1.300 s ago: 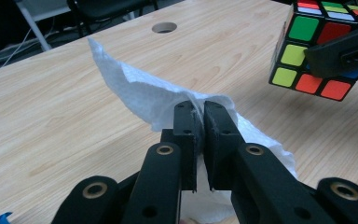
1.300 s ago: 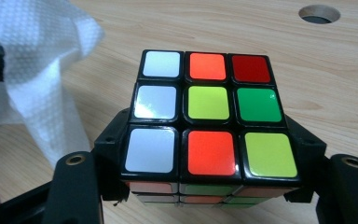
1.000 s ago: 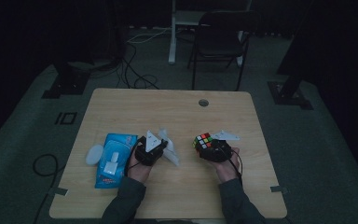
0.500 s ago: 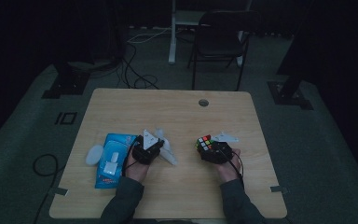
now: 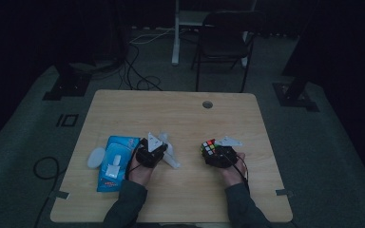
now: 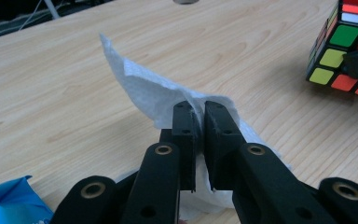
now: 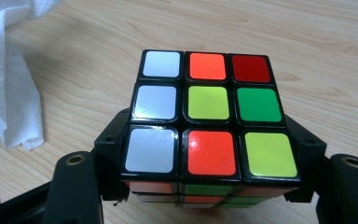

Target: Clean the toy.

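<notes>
Pinching a white wipe [image 6: 144, 93] between the pressed-together jaws of the left gripper [image 6: 198, 116], with most of the sheet trailing loose ahead and below. Clamping a scrambled puzzle cube [image 7: 205, 116] by two opposite sides in the right gripper [image 7: 205, 186], just above the table [image 5: 180, 109]. Risking a torn or slipping wipe if dragged hard across the cube; risking a twisted-out cube under sideways push. Leaving bare wood ahead of both tools, the blue wipe pack [image 5: 114, 161] just outside the left gripper, table edge close behind.
</notes>
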### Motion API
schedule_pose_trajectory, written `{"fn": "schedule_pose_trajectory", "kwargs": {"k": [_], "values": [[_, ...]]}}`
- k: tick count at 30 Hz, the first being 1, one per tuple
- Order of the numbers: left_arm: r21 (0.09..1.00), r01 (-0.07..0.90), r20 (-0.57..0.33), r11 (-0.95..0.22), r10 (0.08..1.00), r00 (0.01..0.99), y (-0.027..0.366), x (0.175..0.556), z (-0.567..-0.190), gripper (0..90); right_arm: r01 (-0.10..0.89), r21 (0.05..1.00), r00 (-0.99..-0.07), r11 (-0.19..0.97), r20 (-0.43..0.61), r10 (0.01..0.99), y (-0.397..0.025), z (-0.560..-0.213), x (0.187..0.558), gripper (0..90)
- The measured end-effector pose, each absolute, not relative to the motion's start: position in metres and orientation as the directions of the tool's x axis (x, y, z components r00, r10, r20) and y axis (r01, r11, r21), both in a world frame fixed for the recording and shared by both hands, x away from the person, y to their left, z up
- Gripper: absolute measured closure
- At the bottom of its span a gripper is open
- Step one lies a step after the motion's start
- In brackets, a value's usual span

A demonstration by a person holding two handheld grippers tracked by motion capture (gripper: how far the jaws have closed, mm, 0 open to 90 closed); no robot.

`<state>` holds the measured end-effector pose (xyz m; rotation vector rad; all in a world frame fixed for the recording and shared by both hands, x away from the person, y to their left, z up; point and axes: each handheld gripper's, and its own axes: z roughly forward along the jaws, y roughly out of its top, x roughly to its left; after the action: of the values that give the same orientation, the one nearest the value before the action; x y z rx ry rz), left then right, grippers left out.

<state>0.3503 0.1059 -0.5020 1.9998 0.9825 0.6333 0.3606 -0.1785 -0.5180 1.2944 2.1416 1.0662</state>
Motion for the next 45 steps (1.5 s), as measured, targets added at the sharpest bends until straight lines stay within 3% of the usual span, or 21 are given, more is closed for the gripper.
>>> {"fn": "schedule_pose_trajectory", "kwargs": {"k": [31,42,45], "values": [[0.799,0.45,0.083,-0.398,0.815,0.573,0.102,0.354,-0.512,79.7,0.562,0.76,-0.491,0.325,-0.009,0.871,-0.175,-0.534,0.362,33.7],[0.799,0.457,0.069,-0.392,0.814,0.577,0.102,0.355,-0.512,65.3,0.56,0.757,-0.511,0.337,-0.004,0.86,-0.175,-0.535,0.363,32.5],[0.801,0.463,0.057,-0.38,0.818,0.572,0.103,0.355,-0.511,61.3,0.563,0.757,-0.511,0.332,0.004,0.859,-0.176,-0.534,0.364,24.7]]}}
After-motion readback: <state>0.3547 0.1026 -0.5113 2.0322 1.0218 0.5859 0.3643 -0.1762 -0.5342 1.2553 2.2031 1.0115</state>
